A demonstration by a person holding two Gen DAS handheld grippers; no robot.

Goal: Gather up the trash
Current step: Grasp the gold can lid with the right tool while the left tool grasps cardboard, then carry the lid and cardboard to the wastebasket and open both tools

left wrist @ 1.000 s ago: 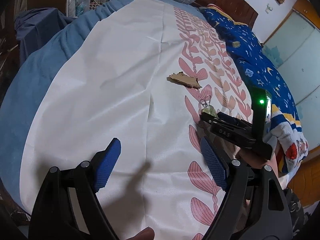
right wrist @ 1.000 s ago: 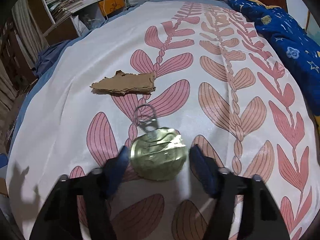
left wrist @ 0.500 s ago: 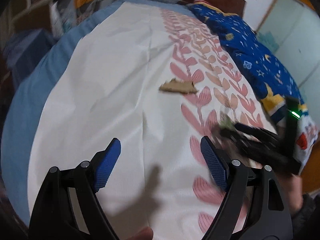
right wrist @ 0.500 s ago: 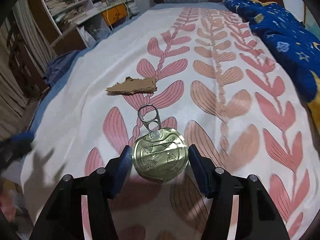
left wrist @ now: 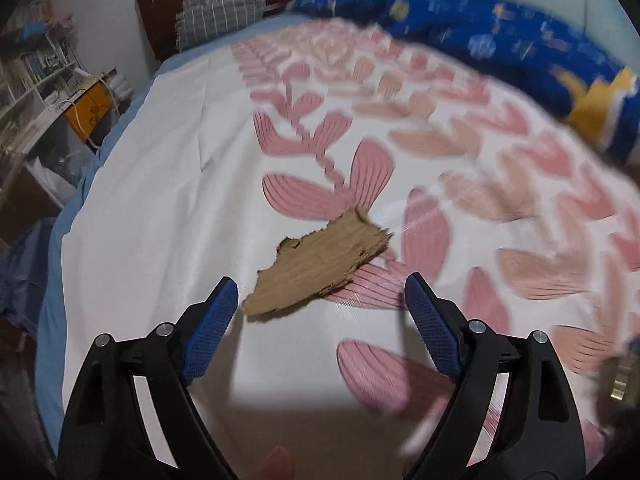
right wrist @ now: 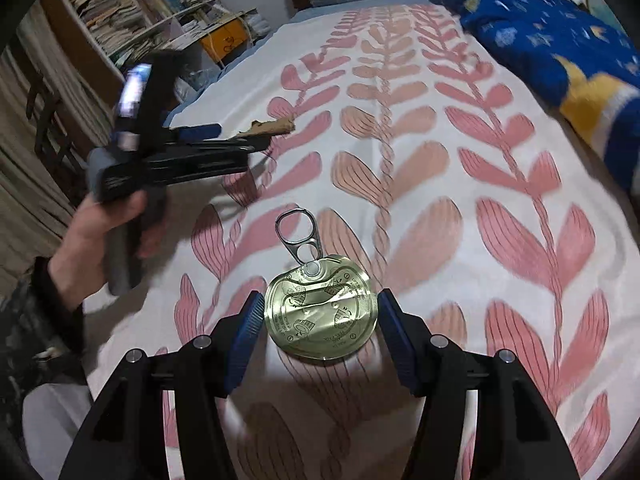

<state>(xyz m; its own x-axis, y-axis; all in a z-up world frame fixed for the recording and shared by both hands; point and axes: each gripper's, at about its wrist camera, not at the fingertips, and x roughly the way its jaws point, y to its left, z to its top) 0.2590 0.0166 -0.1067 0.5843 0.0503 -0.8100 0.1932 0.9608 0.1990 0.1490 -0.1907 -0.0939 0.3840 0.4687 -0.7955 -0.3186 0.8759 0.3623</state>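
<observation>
Two pieces of trash are seen on the bed (left wrist: 160, 184): one torn brown cardboard scrap (left wrist: 320, 266) and one round golden can lid (right wrist: 322, 312) with a pull ring. The lid is gripped by its edges in the right gripper (right wrist: 320, 338). The left gripper (left wrist: 320, 320), whose jaws have just been opening, is held wide and empty just before the scrap. The right side of the left view is blurred.

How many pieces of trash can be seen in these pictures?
2. A torn cardboard piece lies on the bedsheet before the left gripper. A can lid is between the right gripper's jaws.
</observation>
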